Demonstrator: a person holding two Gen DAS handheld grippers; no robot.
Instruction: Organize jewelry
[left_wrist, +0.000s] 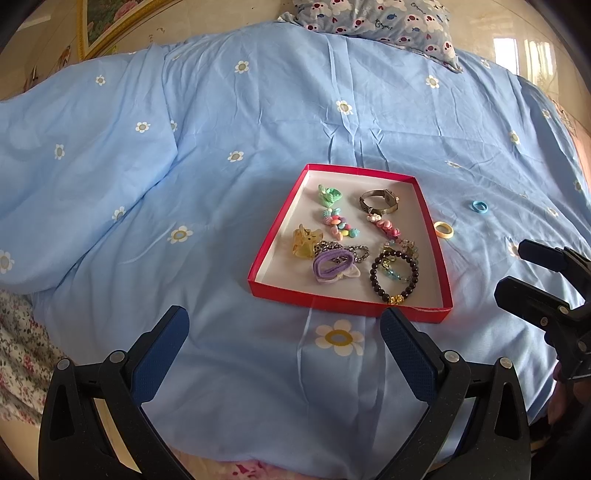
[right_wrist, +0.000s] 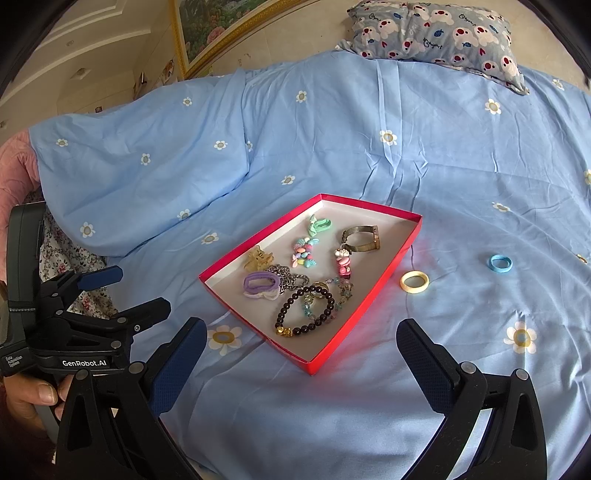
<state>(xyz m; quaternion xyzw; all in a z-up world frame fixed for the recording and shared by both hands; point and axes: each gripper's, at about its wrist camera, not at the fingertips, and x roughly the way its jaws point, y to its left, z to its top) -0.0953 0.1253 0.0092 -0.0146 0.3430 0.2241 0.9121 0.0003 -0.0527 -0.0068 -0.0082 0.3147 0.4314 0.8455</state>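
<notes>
Blue bedspread (right_wrist: 369, 155) carries everything; my left hand-held gripper (left_wrist: 284, 354) hangs spread wide and empty before the red tray (right_wrist: 364, 302), where the dark bead bracelet (right_wrist: 304, 308) and other pieces already lie gathered; just right of it, the yellow ring (right_wrist: 414, 281) and blue ring (right_wrist: 500, 263) remain loose on the bed, so my right hand-held gripper (right_wrist: 301, 363), equally agape, probably collects those.
</notes>
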